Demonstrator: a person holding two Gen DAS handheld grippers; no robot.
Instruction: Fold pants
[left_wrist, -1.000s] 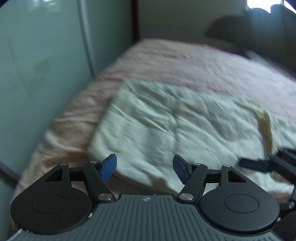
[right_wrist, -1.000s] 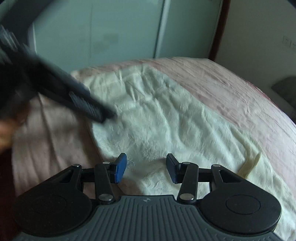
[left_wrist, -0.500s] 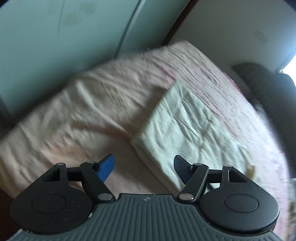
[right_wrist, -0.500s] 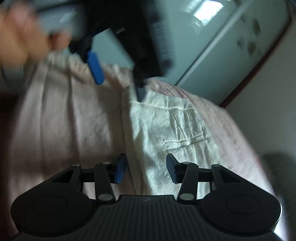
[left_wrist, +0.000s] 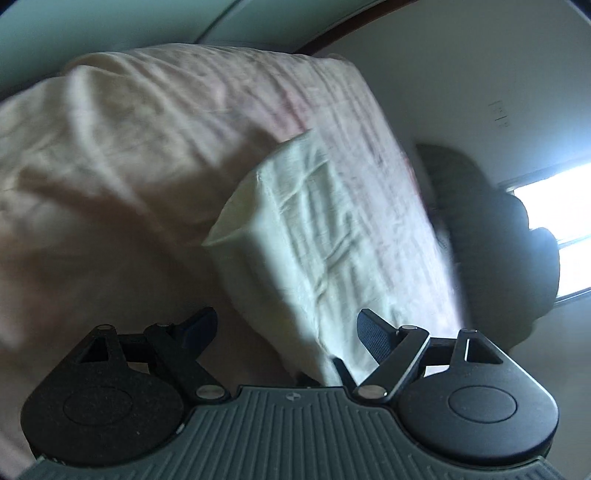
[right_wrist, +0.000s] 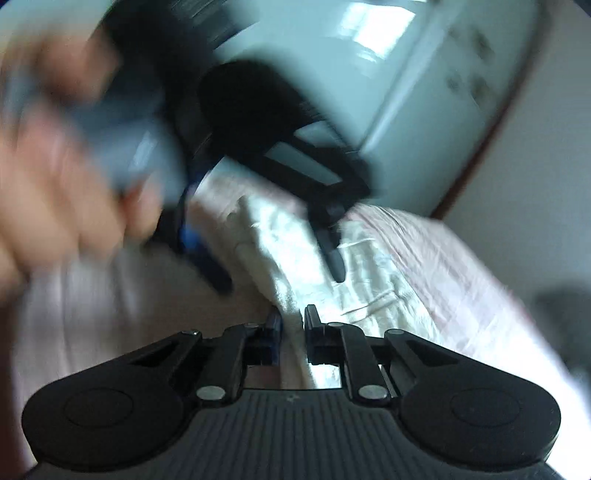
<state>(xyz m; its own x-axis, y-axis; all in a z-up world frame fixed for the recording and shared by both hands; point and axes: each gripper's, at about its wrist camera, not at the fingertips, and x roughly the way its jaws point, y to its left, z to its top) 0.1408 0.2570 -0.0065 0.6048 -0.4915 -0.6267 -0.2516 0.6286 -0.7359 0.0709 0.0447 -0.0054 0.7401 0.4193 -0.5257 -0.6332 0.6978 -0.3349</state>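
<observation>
1. Lying folded into a thick cream rectangle, the pants (left_wrist: 325, 236) rest on a bed (left_wrist: 122, 155) under a pale pink, crinkled sheet; the cloth is soft and wrinkled, with layered edges at the near corner.
2. The left gripper (left_wrist: 286, 326), black plastic with a ribbed grey body and blue-faced pads, hangs over the near end of the pants with its jaws opening wide; the cloth lies below the gap and neither pad touches it.
3. In the right wrist view, the right gripper (right_wrist: 291, 321) has its jaws closing to a narrow slot, and the folded edge of the pants (right_wrist: 317, 254) runs into that slot; whether the pads already press on it cannot be told.
4. A blurred hand (right_wrist: 55, 192) carries the left gripper (right_wrist: 280, 254) above the pants, fingers spread.
5. Behind the bed stand smooth pale-green wardrobe doors (right_wrist: 406, 74) and a plain wall (left_wrist: 461, 74).
</observation>
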